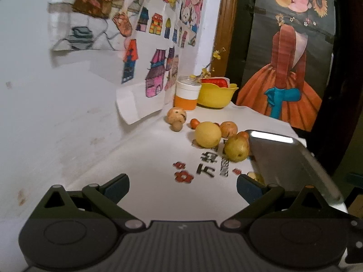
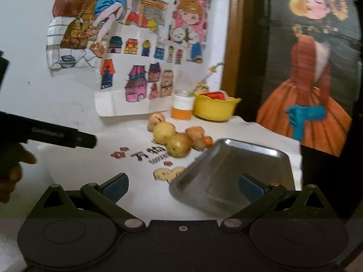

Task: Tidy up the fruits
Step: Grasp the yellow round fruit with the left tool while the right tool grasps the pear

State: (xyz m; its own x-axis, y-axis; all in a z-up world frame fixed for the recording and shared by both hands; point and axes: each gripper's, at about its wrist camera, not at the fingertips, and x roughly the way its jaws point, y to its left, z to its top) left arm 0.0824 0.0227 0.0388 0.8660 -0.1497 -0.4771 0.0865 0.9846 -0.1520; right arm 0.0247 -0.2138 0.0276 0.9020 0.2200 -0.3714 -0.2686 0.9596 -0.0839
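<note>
In the left wrist view, the left gripper (image 1: 182, 187) hung over the white printed tablecloth (image 1: 147, 158) with its blue-padded fingers (image 1: 116, 187) spread wide and nothing between them. Ahead, from left to right, lay a tan mushroom-shaped toy (image 1: 176, 118), a round yellow pear (image 1: 208, 134) and a greenish-yellow pear (image 1: 236, 148) standing nearly upright, its stem end toward the wall. A rectangular stainless steel tray (image 1: 288, 158) sat just right of the cluster, its long axis running away from the camera. Behind stood an orange-and-white jar (image 1: 187, 95) beside a yellow plastic bowl (image 1: 215, 97). In the right wrist view, the right gripper (image 2: 183, 187) was likewise spread wide and empty, hovering at the tray's near edge.
</note>
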